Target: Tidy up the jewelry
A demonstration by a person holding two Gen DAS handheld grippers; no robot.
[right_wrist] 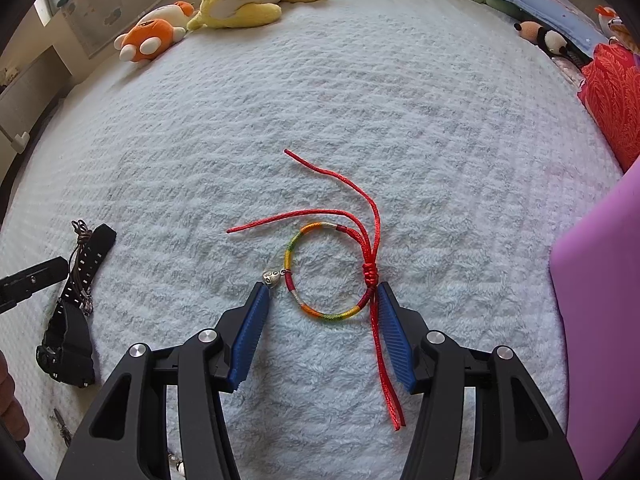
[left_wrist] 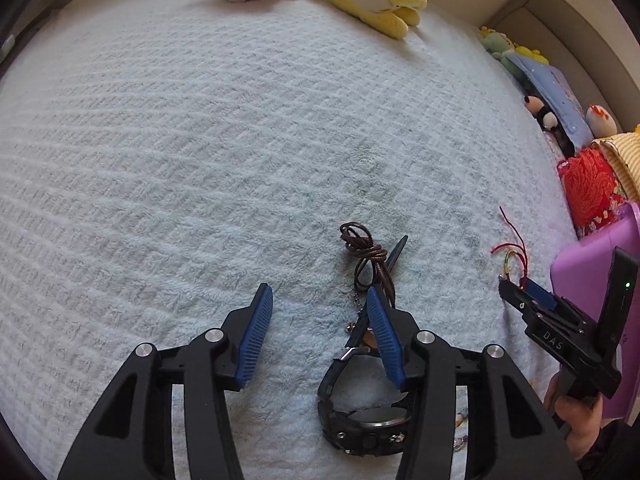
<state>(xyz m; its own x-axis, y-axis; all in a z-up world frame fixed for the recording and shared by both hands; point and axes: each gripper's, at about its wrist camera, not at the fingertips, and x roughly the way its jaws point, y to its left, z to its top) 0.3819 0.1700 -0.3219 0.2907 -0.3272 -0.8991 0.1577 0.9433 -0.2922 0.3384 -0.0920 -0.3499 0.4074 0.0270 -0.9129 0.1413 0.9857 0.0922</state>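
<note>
Bracketing the rainbow bracelet (right_wrist: 330, 272) on the bed (right_wrist: 360, 100), the right hand-held gripper (right_wrist: 322, 300) is spread apart, seemingly for pickup; the left hand-held gripper (left_wrist: 318, 300) is parted, empty, beside the watch (left_wrist: 366, 420).

A black digital watch (right_wrist: 68, 332) lies on its side on the pale fleecy blanket, strap unbuckled, one end stretched away; a dark brown cord (left_wrist: 366, 256), coiled and knotted, rests across that strap; well apart, a rainbow braided bracelet (right_wrist: 328, 272) lies flat in a ring, silver charm (right_wrist: 272, 278) at one side, red knot and loose red tails trailing.
</note>
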